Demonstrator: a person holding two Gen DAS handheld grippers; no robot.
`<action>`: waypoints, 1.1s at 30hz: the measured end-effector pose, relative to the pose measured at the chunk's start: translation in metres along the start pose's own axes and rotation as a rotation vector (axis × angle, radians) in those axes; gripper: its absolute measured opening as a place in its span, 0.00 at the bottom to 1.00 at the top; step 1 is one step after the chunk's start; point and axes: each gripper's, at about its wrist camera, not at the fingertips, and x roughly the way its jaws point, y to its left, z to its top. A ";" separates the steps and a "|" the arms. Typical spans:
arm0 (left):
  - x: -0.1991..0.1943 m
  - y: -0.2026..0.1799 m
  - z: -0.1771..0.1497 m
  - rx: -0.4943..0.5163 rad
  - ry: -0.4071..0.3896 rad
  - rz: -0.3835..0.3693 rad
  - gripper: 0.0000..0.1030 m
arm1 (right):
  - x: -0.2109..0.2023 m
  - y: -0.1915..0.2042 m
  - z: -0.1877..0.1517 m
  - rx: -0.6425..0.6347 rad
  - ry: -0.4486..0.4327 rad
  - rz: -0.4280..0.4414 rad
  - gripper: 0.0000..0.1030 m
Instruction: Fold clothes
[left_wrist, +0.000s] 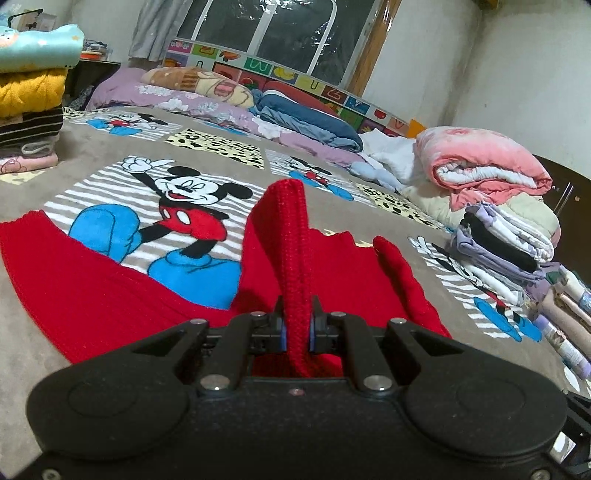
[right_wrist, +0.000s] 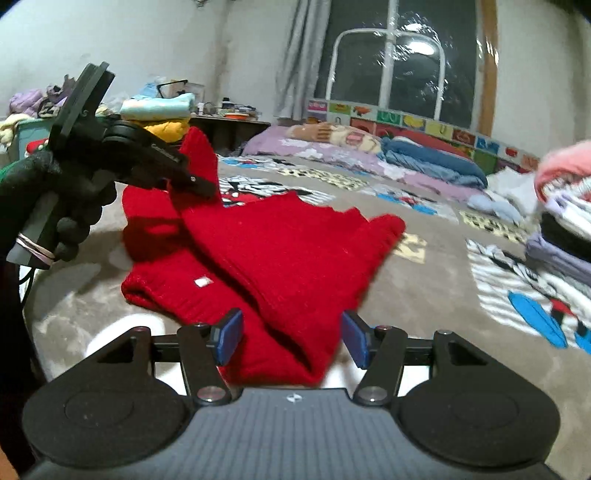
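A red knitted sweater (right_wrist: 280, 243) lies partly folded on the Mickey Mouse blanket (left_wrist: 110, 173). My left gripper (left_wrist: 297, 325) is shut on a raised fold of the red sweater (left_wrist: 291, 243), which stands up between the jaws. In the right wrist view the left gripper (right_wrist: 195, 182) holds that red fold lifted at the sweater's left side. My right gripper (right_wrist: 291, 338) is open, its blue pads (right_wrist: 229, 334) on either side of the sweater's near edge, not closed on it.
A stack of folded clothes (left_wrist: 33, 92) stands at the far left. Another stack of folded clothes (left_wrist: 506, 240) and a pink quilt (left_wrist: 480, 162) lie at the right. Pillows and bedding (left_wrist: 229, 99) line the far side under the window.
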 end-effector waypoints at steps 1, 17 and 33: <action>0.000 0.001 0.000 -0.002 -0.003 -0.004 0.09 | 0.002 0.003 0.002 -0.009 -0.014 0.007 0.57; -0.002 0.020 0.008 0.011 -0.003 0.175 0.47 | 0.016 0.016 0.018 -0.017 0.019 0.126 0.69; 0.090 -0.083 0.062 0.152 0.112 -0.070 0.47 | 0.041 0.000 0.012 0.095 0.071 0.195 0.70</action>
